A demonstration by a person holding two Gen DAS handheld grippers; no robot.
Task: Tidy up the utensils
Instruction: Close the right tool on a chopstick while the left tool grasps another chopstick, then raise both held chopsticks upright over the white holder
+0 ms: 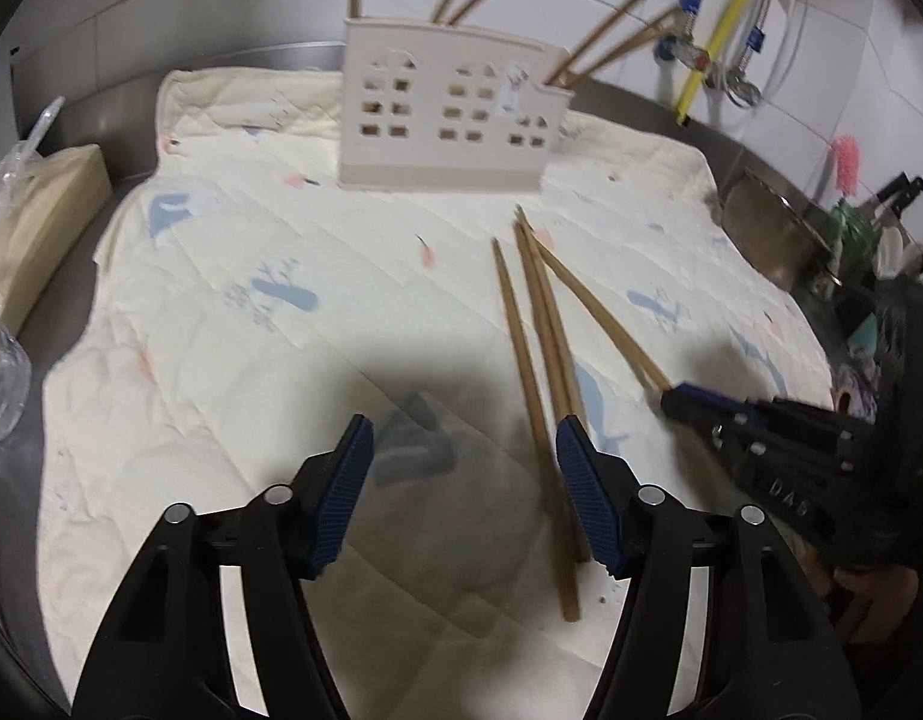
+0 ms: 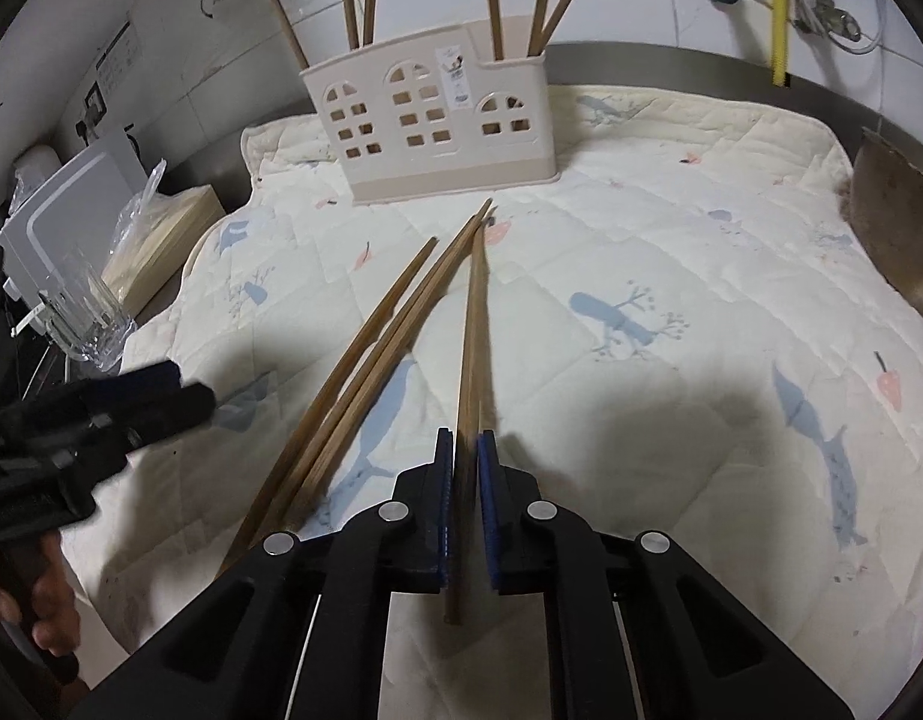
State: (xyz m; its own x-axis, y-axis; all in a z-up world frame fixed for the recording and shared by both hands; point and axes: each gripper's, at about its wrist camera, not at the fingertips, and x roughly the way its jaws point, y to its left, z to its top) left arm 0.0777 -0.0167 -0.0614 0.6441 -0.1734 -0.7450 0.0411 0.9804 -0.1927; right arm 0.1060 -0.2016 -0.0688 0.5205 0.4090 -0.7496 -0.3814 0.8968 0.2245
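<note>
A beige utensil holder (image 1: 449, 108) with window cut-outs stands at the back of a quilted cloth and holds several wooden chopsticks; it also shows in the right wrist view (image 2: 431, 120). Several loose chopsticks (image 1: 533, 360) lie on the cloth. My right gripper (image 2: 464, 450) is shut on a pair of chopsticks (image 2: 473, 324) pointing toward the holder. It shows in the left wrist view (image 1: 677, 399) gripping their ends. My left gripper (image 1: 461, 450) is open and empty, just left of the loose chopsticks. It appears at the left of the right wrist view (image 2: 179, 396).
The printed quilted cloth (image 1: 281, 330) covers a steel counter. A tissue box (image 1: 35, 222) and a clear glass (image 2: 89, 312) stand at the left. A metal pot (image 1: 773, 228) sits at the right. Pipes and a yellow hose (image 1: 725, 24) hang on the tiled wall.
</note>
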